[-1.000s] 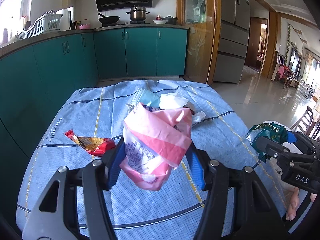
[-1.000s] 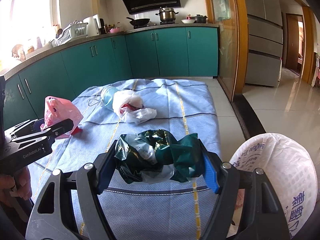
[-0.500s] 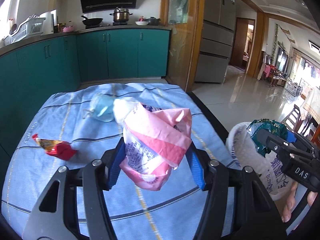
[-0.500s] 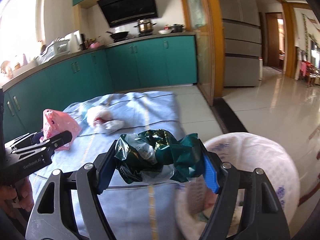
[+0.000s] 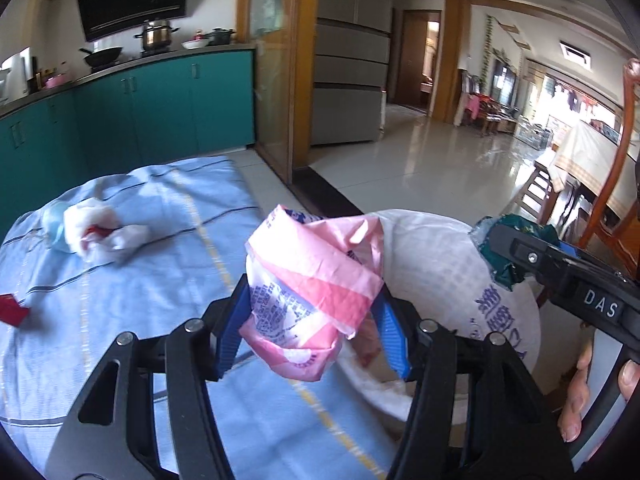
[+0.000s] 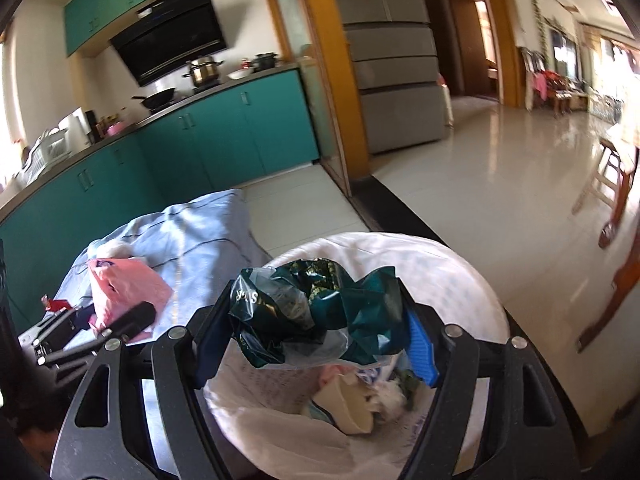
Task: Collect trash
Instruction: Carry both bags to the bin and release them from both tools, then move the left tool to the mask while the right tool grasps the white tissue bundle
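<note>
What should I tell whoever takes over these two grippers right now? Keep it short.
Left gripper: shut on the pink bag, beside the white sack, over the blue cloth.
Right gripper: shut on the green wrapper, above the sack's mouth.
Done: some trash already lies in the sack.
Left: drop both pieces in, then fetch the white wad and the red wrapper from the cloth.

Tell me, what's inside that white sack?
Inside the white sack lie a beige scoop-like piece, white crumpled scraps and something pink. The green wrapper hides the rest.
</note>
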`<state>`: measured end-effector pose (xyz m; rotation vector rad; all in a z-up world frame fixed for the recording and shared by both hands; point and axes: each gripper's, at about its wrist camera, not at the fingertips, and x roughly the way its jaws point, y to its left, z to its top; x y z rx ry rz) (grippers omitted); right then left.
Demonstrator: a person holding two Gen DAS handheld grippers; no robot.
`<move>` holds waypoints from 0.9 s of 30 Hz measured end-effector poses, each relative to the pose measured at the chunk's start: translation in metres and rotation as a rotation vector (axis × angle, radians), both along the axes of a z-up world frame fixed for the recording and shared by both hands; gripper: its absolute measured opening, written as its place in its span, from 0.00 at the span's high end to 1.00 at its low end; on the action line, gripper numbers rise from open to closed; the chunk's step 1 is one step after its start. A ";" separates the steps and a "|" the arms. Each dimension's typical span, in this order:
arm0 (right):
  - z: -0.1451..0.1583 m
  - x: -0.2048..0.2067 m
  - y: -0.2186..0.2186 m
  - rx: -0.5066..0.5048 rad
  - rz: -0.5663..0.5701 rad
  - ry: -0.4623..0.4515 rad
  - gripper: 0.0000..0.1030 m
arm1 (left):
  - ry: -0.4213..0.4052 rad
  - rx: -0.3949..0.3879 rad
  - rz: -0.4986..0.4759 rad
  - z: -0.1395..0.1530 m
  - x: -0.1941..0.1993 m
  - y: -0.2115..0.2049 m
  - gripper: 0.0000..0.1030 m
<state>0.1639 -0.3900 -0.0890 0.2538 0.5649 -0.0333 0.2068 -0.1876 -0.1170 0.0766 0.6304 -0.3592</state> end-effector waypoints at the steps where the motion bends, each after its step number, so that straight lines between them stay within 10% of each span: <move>1: -0.001 -0.002 -0.006 0.004 -0.012 -0.001 0.29 | 0.003 0.000 -0.017 -0.002 0.002 -0.008 0.42; 12: -0.011 -0.013 -0.049 0.049 -0.116 0.021 0.29 | 0.134 -0.004 -0.178 -0.039 0.010 -0.071 0.27; 27: -0.005 0.011 -0.019 0.096 -0.088 0.022 0.13 | 0.045 0.054 0.060 -0.010 0.011 0.001 0.17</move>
